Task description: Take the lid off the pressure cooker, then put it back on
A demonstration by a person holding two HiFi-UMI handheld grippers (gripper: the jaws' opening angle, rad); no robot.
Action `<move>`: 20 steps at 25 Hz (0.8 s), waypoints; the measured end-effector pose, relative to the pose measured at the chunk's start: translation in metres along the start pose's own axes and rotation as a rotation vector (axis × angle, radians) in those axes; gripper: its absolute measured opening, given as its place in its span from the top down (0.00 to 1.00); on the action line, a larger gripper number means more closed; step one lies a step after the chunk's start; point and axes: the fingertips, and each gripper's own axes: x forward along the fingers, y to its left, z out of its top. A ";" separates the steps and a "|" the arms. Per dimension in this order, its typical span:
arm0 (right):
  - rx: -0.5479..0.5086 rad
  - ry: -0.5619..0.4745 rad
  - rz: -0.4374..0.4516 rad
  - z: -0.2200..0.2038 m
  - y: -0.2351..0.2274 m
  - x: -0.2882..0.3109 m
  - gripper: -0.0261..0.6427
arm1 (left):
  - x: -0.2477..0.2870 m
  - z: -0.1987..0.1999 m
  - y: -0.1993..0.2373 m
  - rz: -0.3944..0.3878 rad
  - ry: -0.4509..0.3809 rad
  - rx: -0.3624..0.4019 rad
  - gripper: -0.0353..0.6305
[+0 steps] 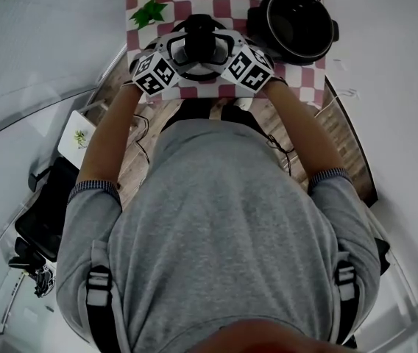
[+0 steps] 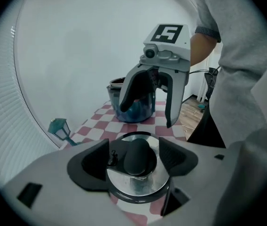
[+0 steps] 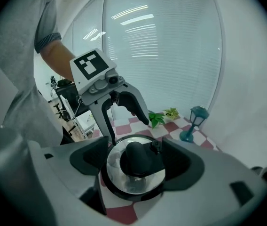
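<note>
The pressure cooker [image 1: 293,24] stands open on the checkered cloth, its dark inside showing; in the left gripper view the cooker [image 2: 140,109] appears behind the other gripper. Its round steel lid [image 1: 202,41] with a black knob is off the pot, to its left over the cloth. My left gripper [image 1: 179,54] and right gripper [image 1: 227,50] face each other across it. The lid [image 2: 138,180] fills the left gripper [image 2: 136,159] from pad to pad. The lid [image 3: 133,185] sits likewise in the right gripper [image 3: 136,161]. Both look shut on its rim.
A teal lantern [image 2: 58,126] and a small green plant [image 1: 149,9] stand at the cloth's far left. The checkered cloth [image 1: 224,9] covers a small table with its near edge by my body. A white wall lies behind the cooker, glass panes on the other side.
</note>
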 end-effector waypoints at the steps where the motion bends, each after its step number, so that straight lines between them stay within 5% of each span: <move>1: -0.007 0.018 0.007 -0.003 0.000 0.007 0.41 | 0.004 -0.006 0.001 -0.010 0.015 -0.001 0.43; 20: -0.145 0.421 0.127 -0.070 -0.003 0.081 0.42 | 0.066 -0.078 -0.008 -0.231 0.291 0.117 0.43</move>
